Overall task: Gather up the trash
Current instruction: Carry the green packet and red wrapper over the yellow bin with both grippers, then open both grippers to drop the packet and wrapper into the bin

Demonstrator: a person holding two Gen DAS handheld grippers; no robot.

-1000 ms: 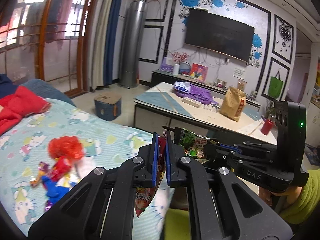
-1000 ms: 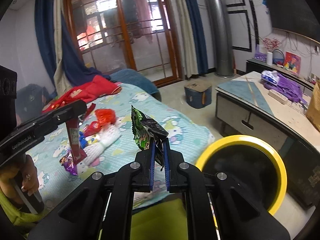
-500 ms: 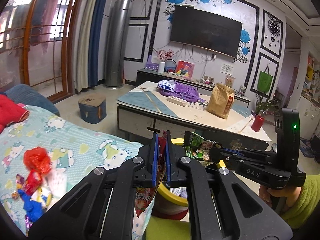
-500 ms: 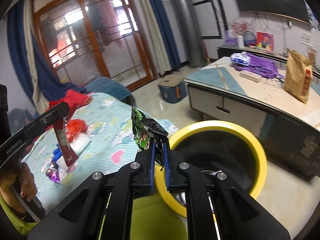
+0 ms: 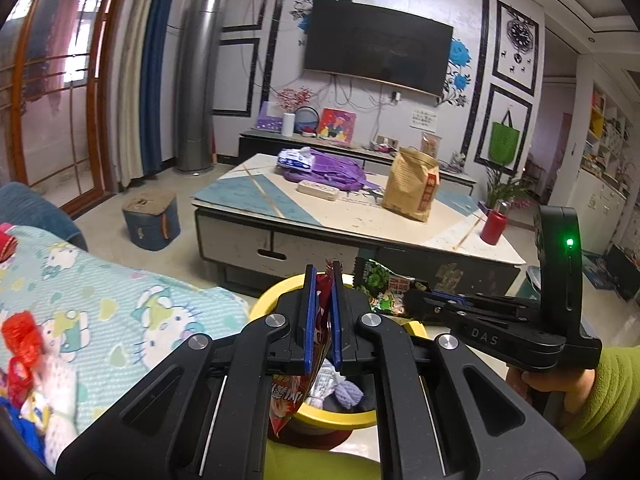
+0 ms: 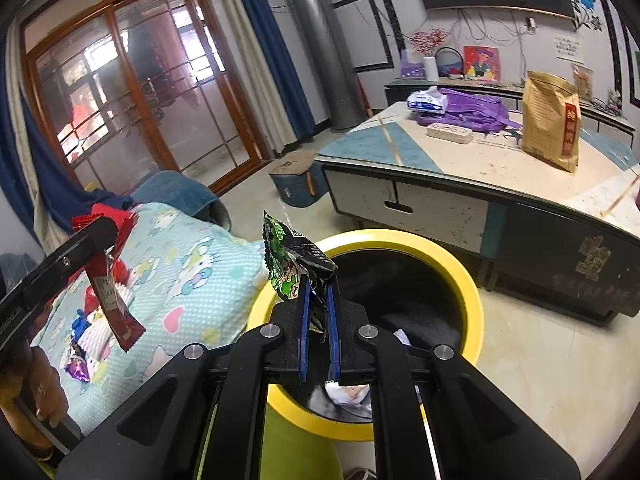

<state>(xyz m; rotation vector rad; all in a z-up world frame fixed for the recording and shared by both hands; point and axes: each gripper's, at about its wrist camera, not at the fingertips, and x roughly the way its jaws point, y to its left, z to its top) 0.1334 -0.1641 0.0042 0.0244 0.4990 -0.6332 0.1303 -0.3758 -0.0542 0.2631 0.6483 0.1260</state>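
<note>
Left hand-held gripper [image 5: 323, 312] pinching glossy red wrapper [image 5: 298, 396]; right hand-held gripper [image 6: 318, 316] pinching crinkled green wrapper [image 6: 292, 260].

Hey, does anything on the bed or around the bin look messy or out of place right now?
Yes. Loose wrappers and scraps lie scattered on the cartoon-print bedspread, not in the yellow-rimmed bin beside it.

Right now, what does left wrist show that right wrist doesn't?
Left wrist only: wall clock, green bag, red cup, and the right gripper from the side. Right wrist only: left gripper side-on, red wrapper hanging free. Both: yellow bin, green wrapper, brown bag, sofa cover.
</note>
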